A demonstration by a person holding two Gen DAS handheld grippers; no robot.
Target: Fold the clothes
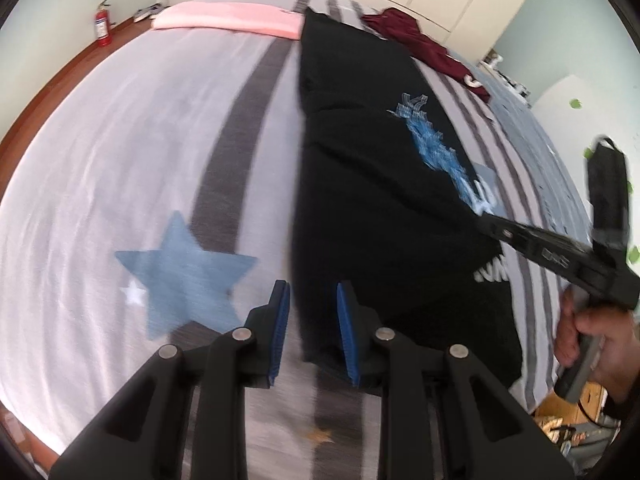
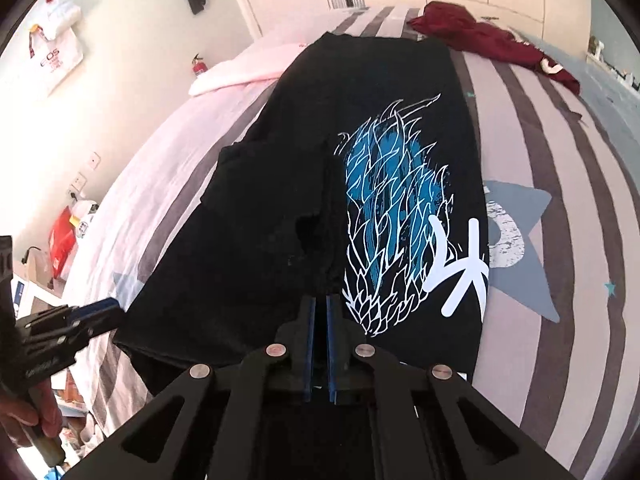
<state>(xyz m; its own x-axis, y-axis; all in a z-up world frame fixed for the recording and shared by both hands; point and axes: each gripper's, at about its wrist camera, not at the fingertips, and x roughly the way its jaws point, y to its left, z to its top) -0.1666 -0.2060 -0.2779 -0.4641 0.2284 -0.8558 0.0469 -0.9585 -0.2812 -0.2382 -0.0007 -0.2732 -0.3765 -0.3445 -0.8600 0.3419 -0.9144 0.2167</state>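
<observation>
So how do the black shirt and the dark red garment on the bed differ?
The black shirt lies spread flat and partly folded lengthwise; the dark red garment lies crumpled. The black shirt is near and carries a blue and white print; the dark red garment lies farther off and shows only a small white mark. Both rest on the striped bedcover.

Shirt (image 2: 280, 200) on bed (image 2: 560, 160), crumpled garment (image 2: 480, 36) behind.

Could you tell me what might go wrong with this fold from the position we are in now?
The right gripper is pinching only a thin fold of the black T-shirt, so the cloth may slip out when pulled. The left gripper is open at the shirt's edge, holding nothing, so that side could drag and bunch. The maroon garment lies near the far end and might get caught.
</observation>
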